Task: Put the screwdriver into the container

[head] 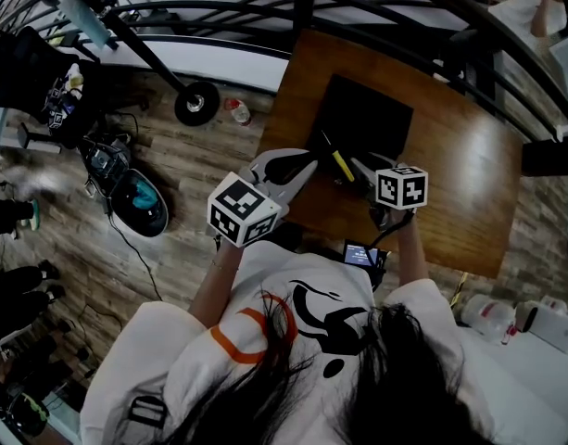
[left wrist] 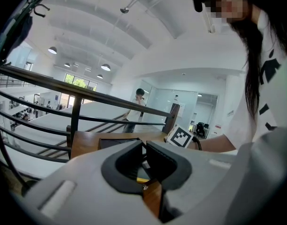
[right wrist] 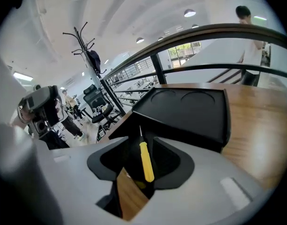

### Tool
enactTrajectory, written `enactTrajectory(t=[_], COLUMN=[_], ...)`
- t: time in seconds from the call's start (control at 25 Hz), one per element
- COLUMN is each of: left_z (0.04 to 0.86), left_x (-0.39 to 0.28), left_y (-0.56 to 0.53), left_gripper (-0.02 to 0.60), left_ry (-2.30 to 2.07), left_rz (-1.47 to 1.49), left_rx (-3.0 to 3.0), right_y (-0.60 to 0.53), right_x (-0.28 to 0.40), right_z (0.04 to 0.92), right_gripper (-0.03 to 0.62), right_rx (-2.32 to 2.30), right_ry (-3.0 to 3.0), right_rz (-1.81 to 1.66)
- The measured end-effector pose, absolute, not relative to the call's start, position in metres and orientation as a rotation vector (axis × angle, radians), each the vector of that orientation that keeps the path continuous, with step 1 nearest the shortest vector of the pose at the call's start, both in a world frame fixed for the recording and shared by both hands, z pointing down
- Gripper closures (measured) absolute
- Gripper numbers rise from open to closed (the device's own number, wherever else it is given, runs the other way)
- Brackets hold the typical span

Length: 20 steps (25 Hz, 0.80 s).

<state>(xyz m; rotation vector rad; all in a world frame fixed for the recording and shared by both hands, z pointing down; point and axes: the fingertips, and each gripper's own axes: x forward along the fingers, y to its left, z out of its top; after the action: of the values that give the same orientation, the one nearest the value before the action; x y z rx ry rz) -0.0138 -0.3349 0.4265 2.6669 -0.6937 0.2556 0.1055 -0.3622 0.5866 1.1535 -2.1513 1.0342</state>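
There is one screwdriver [right wrist: 146, 162], with a yellow handle and a thin dark shaft. In the right gripper view it stands in the lower middle of the frame, between the two black pads of the right gripper [right wrist: 142, 144]. These pads are closed on the yellow handle, and the shaft points up toward the near left corner of the container [right wrist: 190, 111]. The screwdriver is not inside the container.

There is one container, a black tray. It has two round hollows side by side on its top, seen in the upper middle of the right gripper view. It lies on one brown wooden table [head: 460, 184], which fills the upper right part of the head view.

In the left gripper view, the left gripper [left wrist: 144, 156] has its two pads pressed almost together, with only a narrow slit between them. A small yellow patch shows low in this slit, but I cannot tell if the pads touch it.

In the head view both grippers are in the middle of the frame, close to each other, in front of the near edge of the container. There are two marker cubes, one [head: 242, 209] at centre left and one [head: 401, 185] at centre right. One dark railing [left wrist: 87, 93] runs behind the table.
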Motion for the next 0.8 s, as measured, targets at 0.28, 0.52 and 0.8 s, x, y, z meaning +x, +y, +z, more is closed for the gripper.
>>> enactTrajectory(t=[0.28, 0.52, 0.8], left_z=[0.427, 0.423, 0.424], left_x=[0.001, 0.017, 0.039], left_y=[-0.326, -0.309, -0.285], left_gripper=[0.581, 0.581, 0.581], left_ry=[-0.654, -0.63, -0.613], left_rz=[0.265, 0.281, 0.297], left_rx=[2.68, 2.692, 2.714], right_y=[-0.34, -0.318, -0.289], right_x=[0.1, 0.101, 0.11], right_z=[0.55, 0.512, 0.482], right_gripper=[0.422, 0.447, 0.464], right_rx=[1.2, 1.273, 1.355], right_ry=[-2.263, -2.369, -2.468], right_rz=[1.026, 1.005, 0.968])
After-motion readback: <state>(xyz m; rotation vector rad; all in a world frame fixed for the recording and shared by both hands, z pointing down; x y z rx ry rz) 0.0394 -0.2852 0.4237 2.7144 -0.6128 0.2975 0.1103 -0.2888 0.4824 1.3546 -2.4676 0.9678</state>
